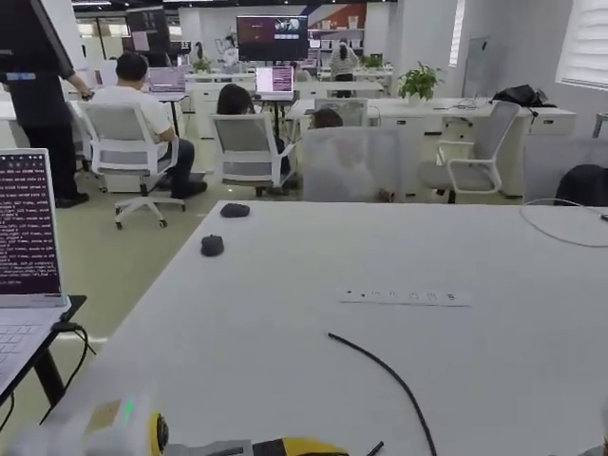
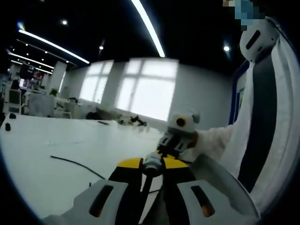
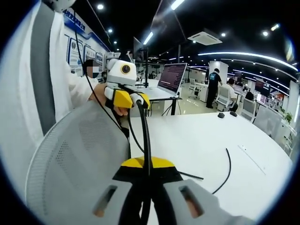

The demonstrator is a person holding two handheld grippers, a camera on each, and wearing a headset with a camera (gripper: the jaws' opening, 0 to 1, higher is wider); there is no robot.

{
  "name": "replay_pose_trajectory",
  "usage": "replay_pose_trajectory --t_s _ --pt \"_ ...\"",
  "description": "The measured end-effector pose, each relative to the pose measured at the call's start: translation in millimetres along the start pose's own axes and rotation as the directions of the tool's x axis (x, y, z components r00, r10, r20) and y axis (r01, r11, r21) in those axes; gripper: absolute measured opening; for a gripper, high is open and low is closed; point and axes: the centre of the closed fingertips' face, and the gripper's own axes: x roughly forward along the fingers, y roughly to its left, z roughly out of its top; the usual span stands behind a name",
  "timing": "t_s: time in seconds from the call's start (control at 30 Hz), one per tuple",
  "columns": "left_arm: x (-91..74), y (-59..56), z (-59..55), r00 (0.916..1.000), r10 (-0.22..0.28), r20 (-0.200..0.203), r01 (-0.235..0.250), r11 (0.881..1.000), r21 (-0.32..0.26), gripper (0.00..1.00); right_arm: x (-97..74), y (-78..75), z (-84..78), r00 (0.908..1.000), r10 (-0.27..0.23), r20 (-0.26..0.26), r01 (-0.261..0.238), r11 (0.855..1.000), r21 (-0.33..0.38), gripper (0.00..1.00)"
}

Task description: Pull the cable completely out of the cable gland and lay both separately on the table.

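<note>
A black cable runs taut between the two grippers, which are held up close to the person's body. My right gripper is shut on the cable. My left gripper, seen across the gap in the right gripper view, is shut on the small grey cable gland at the cable's end. The right gripper faces it from just beyond. The cable's free tail lies curved on the white table. A gripper's yellow part shows at the bottom edge of the head view.
An open laptop stands at the table's left corner. Two dark mice lie at the far left and a flush socket strip runs across the middle. A white mesh chair back is close beside the grippers. People sit at desks behind.
</note>
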Motion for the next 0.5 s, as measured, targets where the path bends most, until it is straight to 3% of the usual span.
replay_pose_trajectory --t_s 0.17,0.5 --pt "0.5 0.9 -0.3 1.0 0.007 -0.002 -0.007 1.0 0.006 0.16 0.5 1.5 -1.7 0.9999 0.012 0.008 -0.013 1.0 0.007 0.01" --pt "-0.1 7.5 -0.1 0.9992 0.04 -0.004 -0.04 0.999 0.013 0.16 5.9 -12.4 -0.8 0.9999 0.004 0.011 -0.004 1.0 -0.006 0.01"
